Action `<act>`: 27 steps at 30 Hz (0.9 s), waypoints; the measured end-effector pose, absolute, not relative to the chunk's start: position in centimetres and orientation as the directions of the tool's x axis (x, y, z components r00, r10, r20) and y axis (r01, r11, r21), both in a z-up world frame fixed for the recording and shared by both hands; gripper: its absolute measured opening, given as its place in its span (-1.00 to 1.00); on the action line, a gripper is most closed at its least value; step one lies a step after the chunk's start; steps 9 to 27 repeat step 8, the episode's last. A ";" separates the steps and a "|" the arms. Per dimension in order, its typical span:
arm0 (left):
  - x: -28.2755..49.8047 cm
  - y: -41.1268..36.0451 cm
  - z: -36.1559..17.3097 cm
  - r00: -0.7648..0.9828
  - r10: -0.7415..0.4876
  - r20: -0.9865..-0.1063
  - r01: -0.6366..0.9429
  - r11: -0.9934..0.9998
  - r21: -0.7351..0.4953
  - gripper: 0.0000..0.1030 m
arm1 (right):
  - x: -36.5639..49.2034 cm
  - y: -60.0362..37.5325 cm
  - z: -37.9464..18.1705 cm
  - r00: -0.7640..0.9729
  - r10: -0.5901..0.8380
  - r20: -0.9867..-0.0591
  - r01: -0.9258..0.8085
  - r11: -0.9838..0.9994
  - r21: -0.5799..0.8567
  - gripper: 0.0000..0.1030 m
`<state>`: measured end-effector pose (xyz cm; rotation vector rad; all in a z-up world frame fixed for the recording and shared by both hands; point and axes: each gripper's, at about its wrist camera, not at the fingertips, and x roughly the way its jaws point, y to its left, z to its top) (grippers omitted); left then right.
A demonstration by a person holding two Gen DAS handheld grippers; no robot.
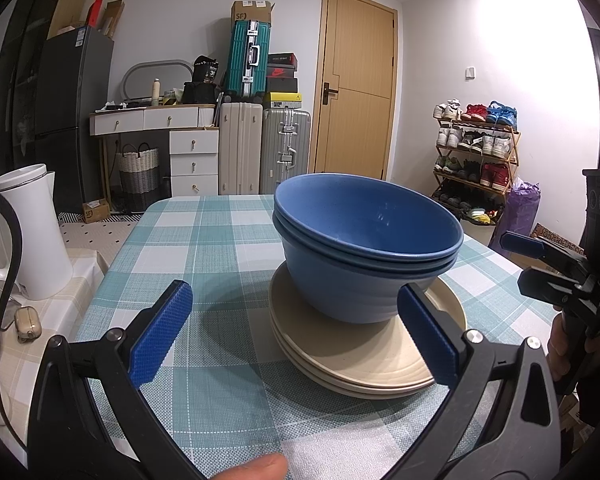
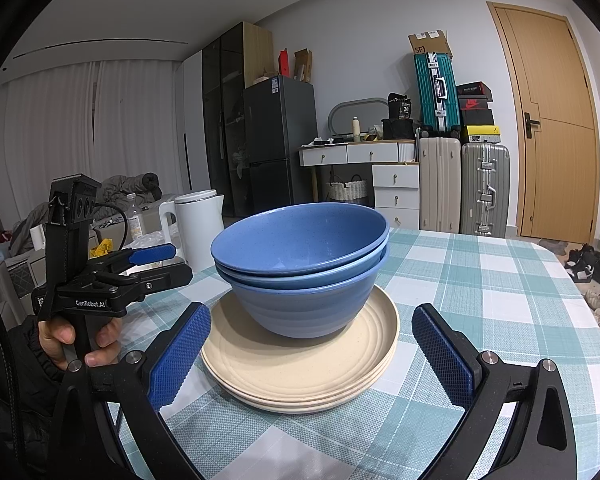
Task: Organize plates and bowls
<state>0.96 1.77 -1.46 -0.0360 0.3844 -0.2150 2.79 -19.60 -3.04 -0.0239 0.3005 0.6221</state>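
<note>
We read "GenRobot.AI" in white on the black body of the left gripper [image 2: 152,258] as the right wrist view shows it, held up in a hand [image 2: 78,338] at the left side of the counter [image 2: 480,280]. Far behind, a cardboard box [image 2: 430,42] on top of a teal suitcase [image 2: 436,92] carries "SF", and a red shoebox [image 2: 474,103] shows a swoosh logo.

In its own view the left gripper [image 1: 296,334] has its blue-padded fingers [image 1: 160,336] spread wide, holding nothing; the right-hand pad overlaps the plate rim in the picture, though we cannot tell if it touches. The right gripper [image 2: 310,356] also stands wide open and empty, its fingers [image 2: 180,356] to either side of the plates, apart from them.

The stacked blue bowls [image 2: 300,268] sit nested on a stack of cream plates [image 2: 300,368], which rests on the checked cloth in the middle of the counter. A white kettle [image 2: 200,224] stands beyond the counter's left edge.
</note>
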 end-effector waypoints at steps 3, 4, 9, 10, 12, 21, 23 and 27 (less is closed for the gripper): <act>0.9 1.8 -1.5 0.905 -0.216 -0.367 0.201 0.976 -0.079 0.99 | 2.8 -19.6 -3.0 0.771 0.570 -0.284 -0.577 0.814 0.068 0.99; 0.9 1.8 -1.5 0.905 -0.216 -0.366 0.201 0.976 -0.079 0.99 | 2.8 -19.6 -3.0 0.771 0.570 -0.284 -0.577 0.814 0.068 0.99; 0.9 1.8 -1.5 0.905 -0.211 -0.368 0.196 0.977 -0.078 0.99 | 2.8 -19.6 -3.0 0.771 0.570 -0.284 -0.577 0.814 0.068 0.99; 0.9 1.8 -1.5 0.905 -0.211 -0.368 0.196 0.977 -0.078 0.99 | 2.8 -19.6 -3.0 0.771 0.570 -0.284 -0.577 0.814 0.068 0.99; 0.9 1.8 -1.5 0.905 -0.211 -0.368 0.196 0.977 -0.078 0.99 | 2.8 -19.6 -3.0 0.771 0.570 -0.284 -0.577 0.814 0.068 0.99; 0.9 1.8 -1.5 0.905 -0.211 -0.368 0.196 0.977 -0.078 0.99 | 2.8 -19.6 -3.0 0.771 0.570 -0.284 -0.577 0.814 0.068 0.99; 0.9 1.8 -1.5 0.905 -0.211 -0.368 0.196 0.977 -0.078 0.99 | 2.8 -19.6 -3.0 0.771 0.570 -0.284 -0.577 0.814 0.068 0.99; 0.9 1.8 -1.5 0.905 -0.211 -0.368 0.196 0.977 -0.078 0.99 | 2.8 -19.6 -3.0 0.771 0.570 -0.284 -0.577 0.814 0.068 0.99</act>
